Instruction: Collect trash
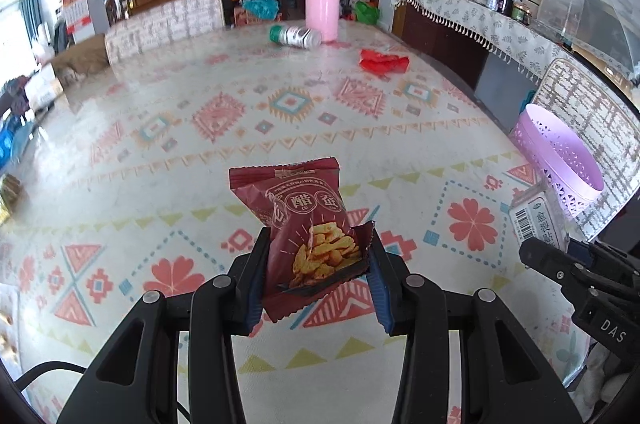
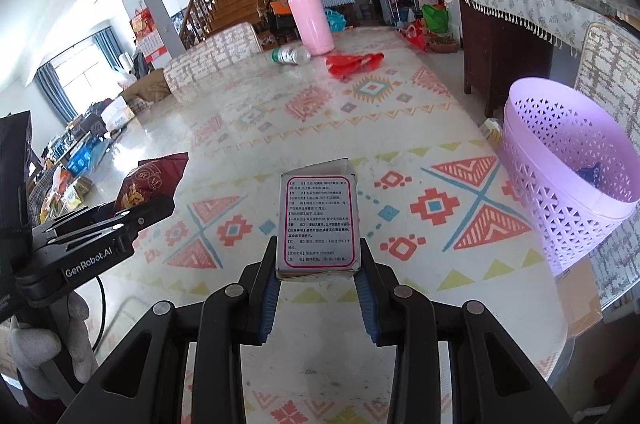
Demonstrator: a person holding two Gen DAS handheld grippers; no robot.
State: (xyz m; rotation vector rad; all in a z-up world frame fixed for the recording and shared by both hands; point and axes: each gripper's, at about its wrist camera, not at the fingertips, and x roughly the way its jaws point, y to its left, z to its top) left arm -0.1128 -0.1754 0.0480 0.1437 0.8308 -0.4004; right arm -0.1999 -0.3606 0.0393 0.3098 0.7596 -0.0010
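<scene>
My left gripper (image 1: 318, 252) is shut on a dark red snack packet (image 1: 308, 224) and holds it above the patterned table (image 1: 180, 128). My right gripper (image 2: 318, 252) is shut on a small white box with printed text (image 2: 318, 220). The box also shows at the right of the left wrist view (image 1: 536, 216); the packet shows at the left of the right wrist view (image 2: 150, 180). A lilac perforated basket (image 2: 568, 160) stands at the table's right edge, with something dark inside. A lying plastic bottle (image 2: 290, 56) and a crumpled red bag (image 2: 352, 62) lie at the far end.
A tall pink bottle (image 2: 312, 24) stands at the far end of the table. Chairs (image 2: 216, 58) stand at the far left and right sides. A sideboard (image 2: 520, 0) with jars runs along the right wall. Stairs and clutter fill the background.
</scene>
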